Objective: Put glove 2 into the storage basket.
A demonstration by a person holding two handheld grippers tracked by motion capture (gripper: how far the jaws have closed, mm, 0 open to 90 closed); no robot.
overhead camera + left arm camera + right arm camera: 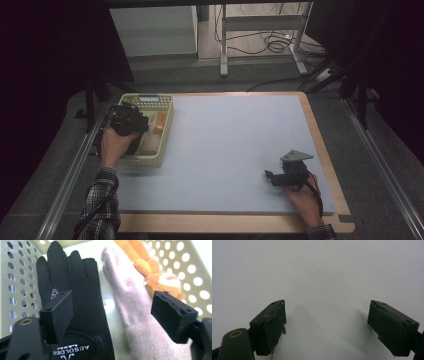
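The left gripper (131,119) is held over the pale green perforated basket (167,131) at the left edge of the table, and its jaws are spread wide with nothing pinched between them. Below it, on the basket floor, a black glove (75,302) and a pink knitted glove (132,302) are laid side by side, with their fingers pointing away from the gripper. An orange plush toy (155,272) is lying against the far side of the pink glove.

Both gloves are judged to be light and soft. They will fold and hang down when lifted, so no stiffness can be expected from them. The black glove looks smooth and perhaps a little slippery; the knitted one looks fluffy and should be gripped more easily. A good place to take hold is judged to be the cuff, or the thick middle of the palm, where enough cloth can be gathered between the pads. A single fingertip would slip out easily. Nothing here is fragile.

In the left gripper view the two gloves, the white lettering on the black cuff and the toy are seen clearly. In the high view the basket's place on the grey mat (235,150) is shown, but its contents are small and hard to read. The right gripper (274,177) is resting on the mat well apart from the basket, and in the right gripper view its jaws are seen spread over the bare surface, holding nothing.
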